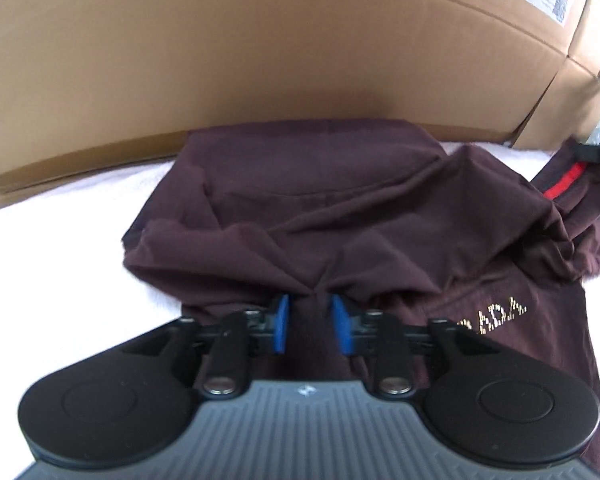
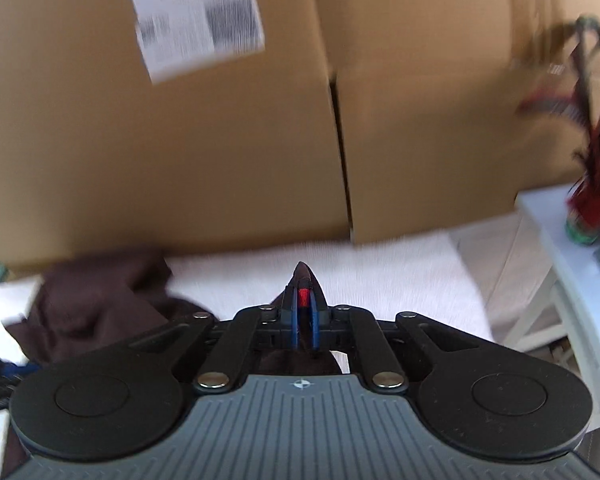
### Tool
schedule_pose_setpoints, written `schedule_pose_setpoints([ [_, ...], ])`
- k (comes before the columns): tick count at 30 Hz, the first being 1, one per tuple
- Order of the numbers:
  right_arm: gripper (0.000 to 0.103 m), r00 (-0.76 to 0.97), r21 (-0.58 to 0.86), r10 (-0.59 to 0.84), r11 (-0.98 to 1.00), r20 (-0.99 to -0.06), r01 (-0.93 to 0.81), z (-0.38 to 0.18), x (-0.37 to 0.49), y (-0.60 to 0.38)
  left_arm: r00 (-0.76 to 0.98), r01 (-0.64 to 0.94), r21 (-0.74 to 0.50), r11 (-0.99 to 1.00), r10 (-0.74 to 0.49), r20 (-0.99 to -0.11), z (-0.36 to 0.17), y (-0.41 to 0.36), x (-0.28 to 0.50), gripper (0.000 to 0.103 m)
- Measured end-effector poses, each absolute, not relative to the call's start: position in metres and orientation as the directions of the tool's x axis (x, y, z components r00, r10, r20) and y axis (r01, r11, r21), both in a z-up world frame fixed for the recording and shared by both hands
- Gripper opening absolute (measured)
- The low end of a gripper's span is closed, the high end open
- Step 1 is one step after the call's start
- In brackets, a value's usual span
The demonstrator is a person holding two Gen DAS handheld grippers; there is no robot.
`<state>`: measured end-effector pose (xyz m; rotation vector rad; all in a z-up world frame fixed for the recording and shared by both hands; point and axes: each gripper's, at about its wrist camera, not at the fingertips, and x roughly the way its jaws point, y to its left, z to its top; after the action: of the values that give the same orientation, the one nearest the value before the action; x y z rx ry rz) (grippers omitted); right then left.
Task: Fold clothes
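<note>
Left wrist view: the dark maroon shirt (image 1: 300,200) lies bunched on a white cloth (image 1: 60,232), in front of cardboard boxes (image 1: 260,48).
Left gripper (image 1: 308,322): its blue pads (image 1: 280,322) stand apart, with a fold of the shirt between them, not squeezed.
Right wrist view: blurred.
Right gripper (image 2: 305,312): nearly closed, pinching a shirt edge with a red stripe (image 2: 303,297).
</note>
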<state>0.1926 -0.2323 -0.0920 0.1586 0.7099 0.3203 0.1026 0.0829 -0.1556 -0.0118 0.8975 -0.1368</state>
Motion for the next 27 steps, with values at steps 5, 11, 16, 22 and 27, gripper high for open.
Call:
schedule_pose_setpoints([
  [5,0.007,0.792,0.341,0.342,0.922,-0.505,-0.181,-0.049,0.183,-0.262,0.618,0.205,-0.1,0.974,-0.208,-0.758,-0.155,0.077,0.098,0.06],
  [11,0.007,0.847,0.352,0.284,0.928,-0.449,-0.124,-0.021,0.166,-0.281,0.638,0.35,-0.053,0.935,-0.279,-0.718,-0.129,0.086,0.088,0.061],
  [16,0.007,0.881,0.367,0.231,0.927,-0.413,-0.071,-0.011,0.138,-0.274,0.631,0.519,0.132,0.844,-0.275,-0.725,-0.104,0.095,0.106,0.063],
  [22,0.007,0.929,0.351,0.171,0.935,-0.327,-0.048,0.017,0.108,-0.265,0.482,0.687,0.133,0.715,-0.31,-0.819,-0.124,0.095,0.15,0.068],
  [27,0.007,0.949,0.349,0.136,0.937,-0.285,-0.03,0.037,0.089,-0.267,0.406,0.756,0.118,0.644,-0.32,-0.856,-0.135,0.098,0.172,0.072],
])
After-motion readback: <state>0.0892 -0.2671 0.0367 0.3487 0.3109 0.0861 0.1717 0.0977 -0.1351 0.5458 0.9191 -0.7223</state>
